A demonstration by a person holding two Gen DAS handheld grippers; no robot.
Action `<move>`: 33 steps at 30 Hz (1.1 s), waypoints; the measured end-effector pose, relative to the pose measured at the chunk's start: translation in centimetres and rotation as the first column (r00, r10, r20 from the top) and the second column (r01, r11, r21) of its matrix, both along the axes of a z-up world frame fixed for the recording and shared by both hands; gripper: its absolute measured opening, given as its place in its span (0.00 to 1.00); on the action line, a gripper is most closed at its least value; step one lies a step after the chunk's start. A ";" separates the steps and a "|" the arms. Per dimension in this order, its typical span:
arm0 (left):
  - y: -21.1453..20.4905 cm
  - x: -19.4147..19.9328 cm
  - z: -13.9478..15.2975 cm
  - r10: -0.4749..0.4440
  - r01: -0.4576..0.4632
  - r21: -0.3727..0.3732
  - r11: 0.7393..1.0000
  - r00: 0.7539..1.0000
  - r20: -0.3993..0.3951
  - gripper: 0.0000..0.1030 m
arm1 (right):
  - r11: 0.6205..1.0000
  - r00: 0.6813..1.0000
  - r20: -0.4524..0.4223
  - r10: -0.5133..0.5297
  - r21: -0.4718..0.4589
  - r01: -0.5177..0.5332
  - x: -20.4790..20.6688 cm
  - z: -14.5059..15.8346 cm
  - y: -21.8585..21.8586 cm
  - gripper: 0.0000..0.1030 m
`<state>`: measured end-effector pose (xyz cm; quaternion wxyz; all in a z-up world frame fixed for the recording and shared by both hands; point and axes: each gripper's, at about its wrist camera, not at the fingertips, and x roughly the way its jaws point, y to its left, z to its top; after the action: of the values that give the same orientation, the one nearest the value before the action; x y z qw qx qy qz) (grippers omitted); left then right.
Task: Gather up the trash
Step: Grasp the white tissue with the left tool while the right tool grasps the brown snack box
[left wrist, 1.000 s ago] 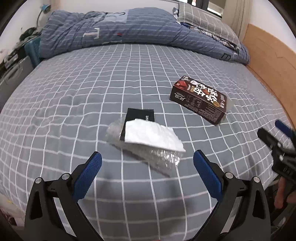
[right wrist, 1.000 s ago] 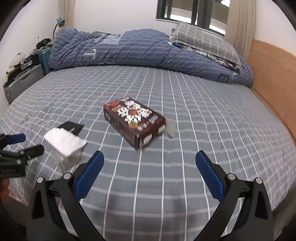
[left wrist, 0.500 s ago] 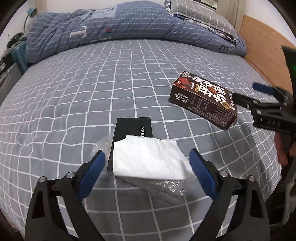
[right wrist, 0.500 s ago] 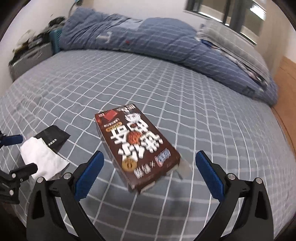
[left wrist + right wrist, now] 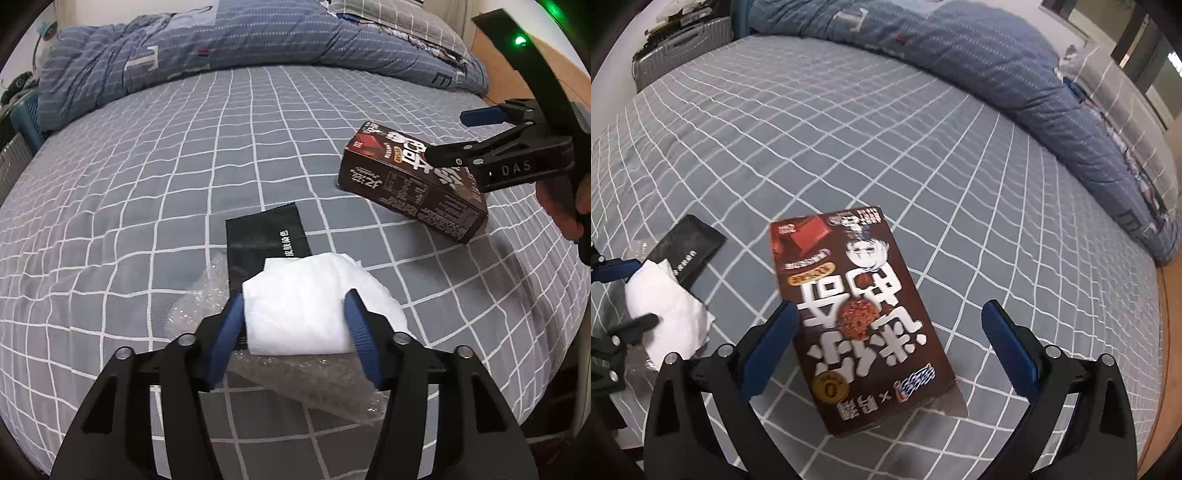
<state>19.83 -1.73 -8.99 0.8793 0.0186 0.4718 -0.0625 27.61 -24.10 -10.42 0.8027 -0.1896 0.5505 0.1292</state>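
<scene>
1. A bed (image 5: 155, 155) wore a grey sheet with a white grid; a blue striped duvet (image 5: 221, 40) lay bunched along its far side.
2. A grey suitcase (image 5: 683, 48) stood beside it; a wooden headboard (image 5: 554, 62) rose at the right.

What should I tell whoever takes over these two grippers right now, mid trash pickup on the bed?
Left gripper: jaws have just been closing, pads now against the tissue, which bunches between them; not lifted.
Right gripper: open, straddling the brown box, no grip.
Under the tissue: clear plastic wrap and black sachet, all on the bed.
Done: nothing collected.
Left: lift the tissue, grip the box, then wrap and sachet. No bin in view.
</scene>
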 end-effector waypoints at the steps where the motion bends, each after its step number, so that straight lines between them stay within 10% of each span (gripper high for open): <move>1: 0.0 -0.1 0.5 0.000 0.000 0.001 1.000 1.000 0.010 0.52 | 1.000 1.000 -0.010 -0.002 0.005 0.002 0.3 -0.2 -0.1 0.93; 17: -2.4 1.1 -0.4 -0.022 0.022 0.029 0.999 1.000 -0.011 0.64 | 0.994 0.986 -0.145 0.079 0.086 -0.067 1.4 -1.8 -0.4 0.93; 28: -1.1 1.8 -1.1 0.025 -0.024 0.068 0.997 1.000 -0.014 0.10 | 0.993 0.976 -0.181 0.117 0.054 -0.109 0.7 -3.4 1.5 0.93; 33: -0.7 1.6 -0.3 0.030 -0.030 0.044 0.999 1.000 0.009 0.04 | 0.994 0.977 -0.184 0.111 0.032 -0.107 0.6 -4.1 1.9 0.92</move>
<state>21.42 -2.47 -9.26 0.8814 0.0310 0.4697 -0.0390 28.16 -22.16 -14.55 0.7417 -0.1979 0.6101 0.1963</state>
